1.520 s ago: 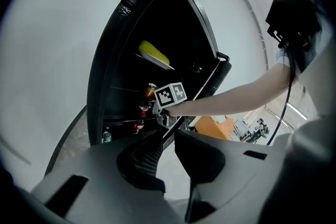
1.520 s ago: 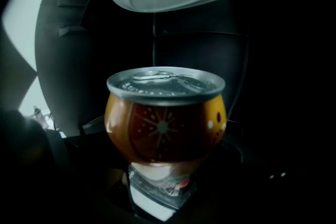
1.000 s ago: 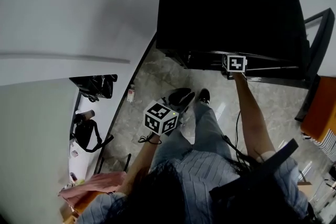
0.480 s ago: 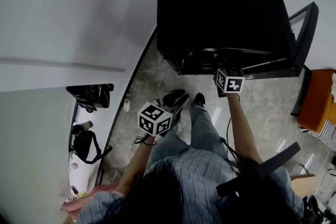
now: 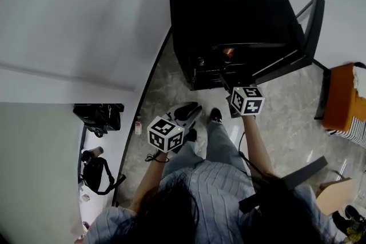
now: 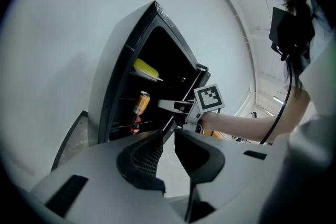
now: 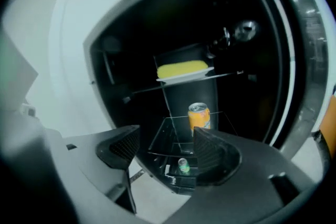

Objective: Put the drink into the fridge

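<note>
A black mini fridge (image 5: pixel 229 3) stands against the white wall with its door (image 5: pixel 309 26) swung open to the right. An orange drink can (image 7: pixel 199 115) stands upright on a glass shelf inside, also seen as the can (image 6: pixel 140 103) and the can (image 5: pixel 228 53). My right gripper (image 7: pixel 167 139) is open and empty, a short way in front of the fridge opening. From the side that right gripper (image 6: pixel 170 110) points at the shelves. My left gripper (image 6: pixel 167 136) hangs lower left, empty, with only a narrow gap between its jaws. In the head view they show as right gripper (image 5: pixel 227 84) and left gripper (image 5: pixel 187 112).
A yellow item (image 7: pixel 182 68) lies on the upper shelf. A green-capped bottle (image 7: pixel 183 165) sits in the bottom compartment. An orange seat (image 5: pixel 343 97) stands right of the door. Black bags (image 5: pixel 100 114) lie at the left by the wall. The person's feet are on marbled floor.
The right gripper has drawn back from the fridge front toward the person. The fridge interior with the can now shows. The left gripper has stayed low at the left.
</note>
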Available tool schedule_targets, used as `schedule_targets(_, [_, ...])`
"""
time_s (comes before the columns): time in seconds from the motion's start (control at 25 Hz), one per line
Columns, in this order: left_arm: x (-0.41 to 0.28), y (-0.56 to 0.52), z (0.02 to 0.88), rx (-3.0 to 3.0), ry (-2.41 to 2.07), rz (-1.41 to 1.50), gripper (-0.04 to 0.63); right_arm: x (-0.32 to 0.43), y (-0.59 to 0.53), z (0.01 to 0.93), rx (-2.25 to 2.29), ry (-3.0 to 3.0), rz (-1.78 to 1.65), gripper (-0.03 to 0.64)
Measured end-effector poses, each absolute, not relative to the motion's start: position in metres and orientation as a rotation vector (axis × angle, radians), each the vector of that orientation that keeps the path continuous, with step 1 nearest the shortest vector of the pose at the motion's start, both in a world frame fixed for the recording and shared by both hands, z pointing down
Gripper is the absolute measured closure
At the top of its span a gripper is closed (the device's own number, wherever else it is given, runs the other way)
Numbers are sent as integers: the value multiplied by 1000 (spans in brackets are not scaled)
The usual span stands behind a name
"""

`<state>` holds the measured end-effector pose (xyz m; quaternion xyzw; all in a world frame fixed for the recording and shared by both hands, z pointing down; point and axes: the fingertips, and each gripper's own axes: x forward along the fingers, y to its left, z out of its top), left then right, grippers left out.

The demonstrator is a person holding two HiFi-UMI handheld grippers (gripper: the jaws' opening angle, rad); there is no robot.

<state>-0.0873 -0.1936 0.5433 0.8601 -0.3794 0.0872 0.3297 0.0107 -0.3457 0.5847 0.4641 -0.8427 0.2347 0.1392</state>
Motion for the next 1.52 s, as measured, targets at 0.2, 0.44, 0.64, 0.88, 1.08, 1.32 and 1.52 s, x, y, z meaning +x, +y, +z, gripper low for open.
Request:
schedule_targets(0.2, [-95,-179,533,2287,-968,202,522,0,-305,561,1349,-2457,669,285])
schedule_targets(0.44, [-104,-157,524,2331,-933,188,522,-12,-258,538,1372,-2494,683,287])
schedule_targets(0.64, [-119,-137,527,2322,-923,166,522,-24,-221,523,1445,-2520,740,323])
schedule_targets(0.88, [-129,-123,518,2342,-926,143,522,-42,-185,507,1435,-2551,731,445])
schedule_targets(1.08, [-127,-115,510,2354,-912,117,522,-49,-170,495,1418,-2579,716,488])
schedule_targets(1.32, [-117,-108,509,2345,-901,121,522,-43,-156,498,1395,-2563,730,499])
schedule_targets(1.52, [-107,-104,501,2334,-928,96,522,-27,-138,495,1376,-2564,738,500])
